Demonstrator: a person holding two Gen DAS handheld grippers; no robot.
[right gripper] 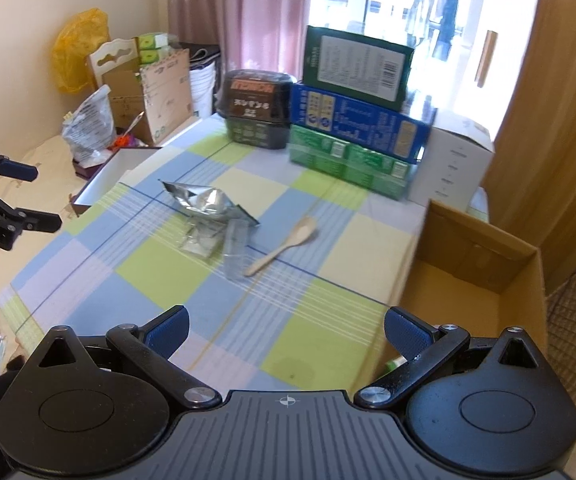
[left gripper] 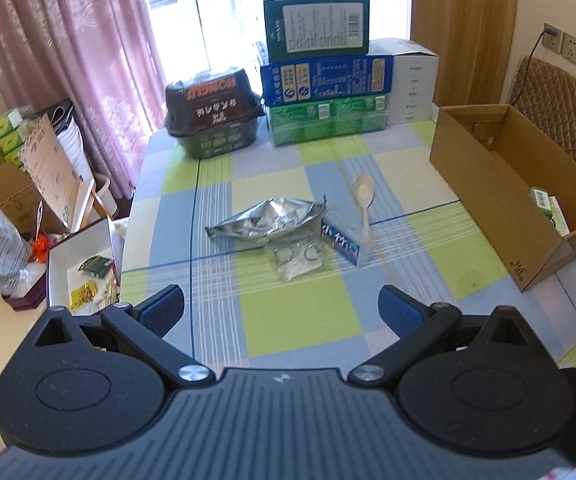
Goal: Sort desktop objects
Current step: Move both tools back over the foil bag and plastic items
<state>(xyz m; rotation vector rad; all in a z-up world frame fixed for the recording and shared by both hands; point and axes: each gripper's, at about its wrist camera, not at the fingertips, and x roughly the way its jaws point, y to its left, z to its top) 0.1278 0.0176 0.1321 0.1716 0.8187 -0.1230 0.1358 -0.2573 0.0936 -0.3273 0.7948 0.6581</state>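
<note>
A crumpled silver foil bag (left gripper: 267, 219) (right gripper: 203, 201) lies mid-table on the checked cloth. Touching it are a clear packet with metal rings (left gripper: 298, 260) (right gripper: 201, 240) and a small blue-and-white box (left gripper: 342, 242) (right gripper: 236, 248). A pale plastic spoon (left gripper: 364, 204) (right gripper: 283, 246) lies to their right. My left gripper (left gripper: 281, 310) is open and empty, above the near table, short of the pile; it also shows at the left edge of the right wrist view (right gripper: 33, 196). My right gripper (right gripper: 285, 334) is open and empty, over the table's near right part beside the cardboard box (left gripper: 488, 192) (right gripper: 484, 276).
The open cardboard box holds a green-and-white packet (left gripper: 544, 200). Stacked green, blue and white cartons (left gripper: 328, 80) (right gripper: 360, 120) and a dark noodle tub (left gripper: 211, 116) (right gripper: 255, 108) stand at the back. A white tray (left gripper: 79, 264) (right gripper: 115, 176) and clutter sit left of the table.
</note>
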